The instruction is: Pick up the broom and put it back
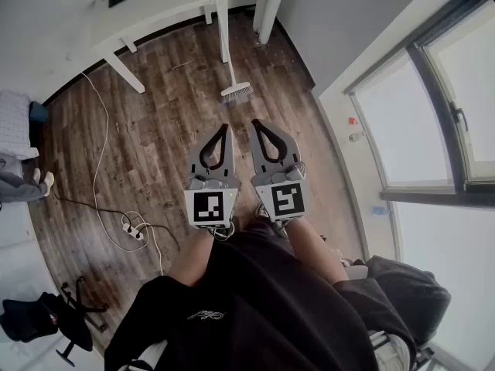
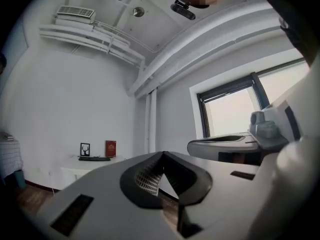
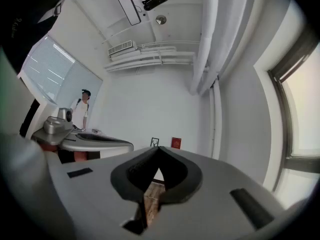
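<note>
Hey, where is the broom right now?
In the head view the broom is at top centre, bristles on the wood floor beside a leg of the white table, ahead of the left gripper and right gripper, touching neither.

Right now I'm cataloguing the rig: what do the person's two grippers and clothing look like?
The left gripper and right gripper are light grey, with flat tapering jaws around a black-lined teardrop opening; each bears a cube with a black-and-white square marker. The person wears a black top with a white logo.
</note>
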